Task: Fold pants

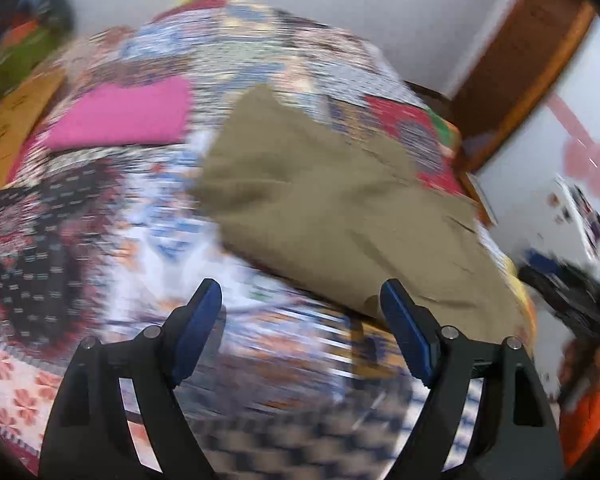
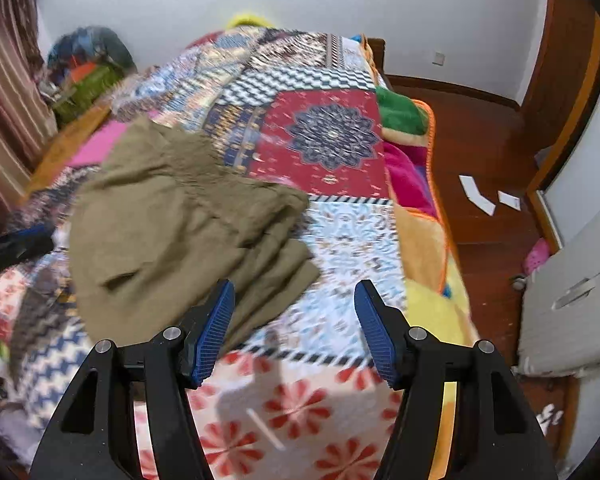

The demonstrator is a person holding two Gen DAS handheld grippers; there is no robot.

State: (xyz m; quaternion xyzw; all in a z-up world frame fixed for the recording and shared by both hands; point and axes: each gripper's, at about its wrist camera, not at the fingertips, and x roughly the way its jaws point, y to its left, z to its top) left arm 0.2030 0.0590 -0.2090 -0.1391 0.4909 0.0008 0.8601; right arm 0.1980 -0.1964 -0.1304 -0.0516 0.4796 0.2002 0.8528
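Olive-brown pants (image 1: 340, 208) lie crumpled on a patchwork quilt (image 1: 100, 208) that covers a bed. The left wrist view is blurred by motion. My left gripper (image 1: 302, 304) hangs open above the quilt, its right blue pad at the pants' near edge, nothing between the fingers. In the right wrist view the pants (image 2: 172, 224) are left of centre, partly doubled over. My right gripper (image 2: 294, 304) is open over the quilt (image 2: 324, 144), its left pad in front of the pants' near hem, nothing gripped. The left gripper's dark tip (image 2: 16, 244) shows at the far left.
A pink cloth (image 1: 128, 114) lies on the quilt beyond the pants. Blankets (image 2: 412, 184) hang off the bed's right side. Wooden floor (image 2: 480, 152) with white papers (image 2: 476, 196) lies to the right, beside a white cabinet (image 2: 572, 280). A cluttered pile (image 2: 88, 68) sits at far left.
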